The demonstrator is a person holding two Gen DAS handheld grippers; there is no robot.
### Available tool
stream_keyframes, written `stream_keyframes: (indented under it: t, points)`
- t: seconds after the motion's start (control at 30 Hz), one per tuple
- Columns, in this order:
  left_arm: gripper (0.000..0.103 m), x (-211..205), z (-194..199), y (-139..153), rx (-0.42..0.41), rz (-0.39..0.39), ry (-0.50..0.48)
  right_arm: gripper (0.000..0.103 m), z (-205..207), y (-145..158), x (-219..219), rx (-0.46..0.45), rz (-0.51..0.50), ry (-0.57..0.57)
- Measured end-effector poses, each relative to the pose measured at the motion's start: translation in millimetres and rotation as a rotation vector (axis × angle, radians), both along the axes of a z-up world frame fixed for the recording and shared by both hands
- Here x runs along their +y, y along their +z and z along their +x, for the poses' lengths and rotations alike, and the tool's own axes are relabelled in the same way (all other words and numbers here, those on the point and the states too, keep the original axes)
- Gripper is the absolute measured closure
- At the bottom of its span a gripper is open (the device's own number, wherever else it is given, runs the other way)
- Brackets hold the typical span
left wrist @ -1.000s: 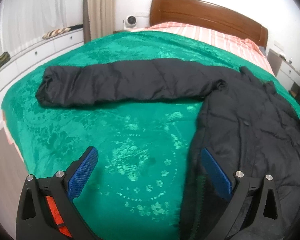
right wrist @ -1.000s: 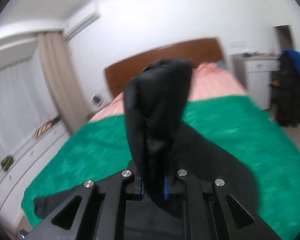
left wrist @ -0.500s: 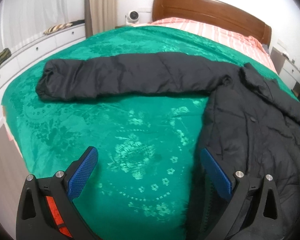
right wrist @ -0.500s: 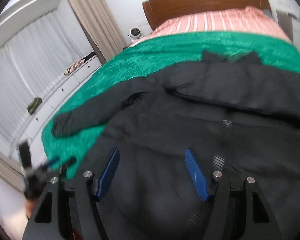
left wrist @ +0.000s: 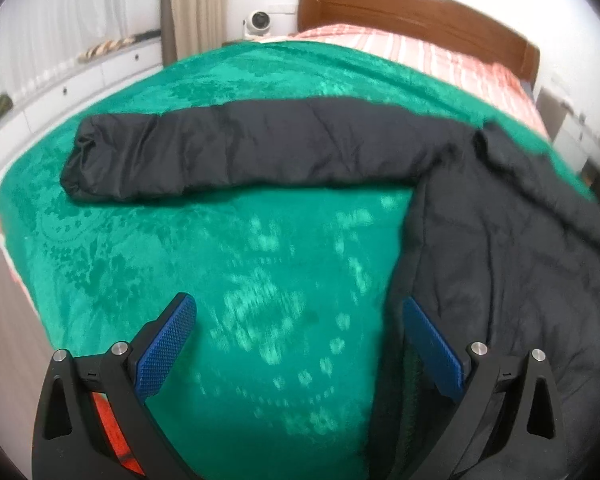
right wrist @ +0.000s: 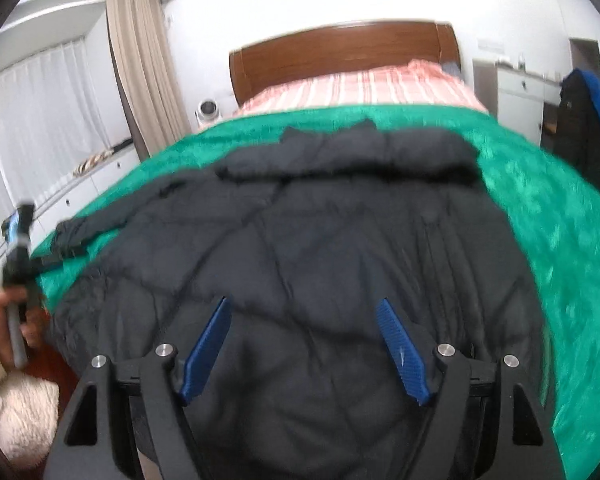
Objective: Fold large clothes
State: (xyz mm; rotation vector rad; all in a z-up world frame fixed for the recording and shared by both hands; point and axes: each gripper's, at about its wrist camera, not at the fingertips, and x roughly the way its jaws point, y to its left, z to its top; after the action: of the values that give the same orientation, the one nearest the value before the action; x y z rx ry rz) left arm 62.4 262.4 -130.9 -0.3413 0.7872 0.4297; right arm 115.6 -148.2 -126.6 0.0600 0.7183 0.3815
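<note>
Black jacket (right wrist: 320, 240) flat on green bedspread (right wrist: 560, 240); sleeve (left wrist: 236, 152) stretched crosswise to L. L gripper (left wrist: 300, 344) nearer sleeve, jaws apart, empty. R gripper (right wrist: 304, 348) over jacket body, jaws opening, nothing clamped.

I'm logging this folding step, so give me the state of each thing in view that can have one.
black padded jacket: lying spread flat on the bed, held by neither gripper.
left sleeve: stretched straight out to the side, not folded in.
right sleeve: folded across the upper part of the jacket.
left gripper: jaws open, over the green blanket at the jacket's edge.
right gripper: jaws opening, nothing clamped, above the jacket.
</note>
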Motion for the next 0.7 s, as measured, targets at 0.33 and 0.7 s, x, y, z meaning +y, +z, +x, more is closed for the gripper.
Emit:
stream_keyframes:
  t: [0.33,0.7]
  points:
    - [0.000,176,14,-38,-0.069,-0.483,0.360,0.027,0,-5,8,-0.009,-0.022,0.050]
    - [0.097,206,48,42,-0.221,-0.407,0.437,0.027,-7,-5,13,-0.022,-0.004,0.079]
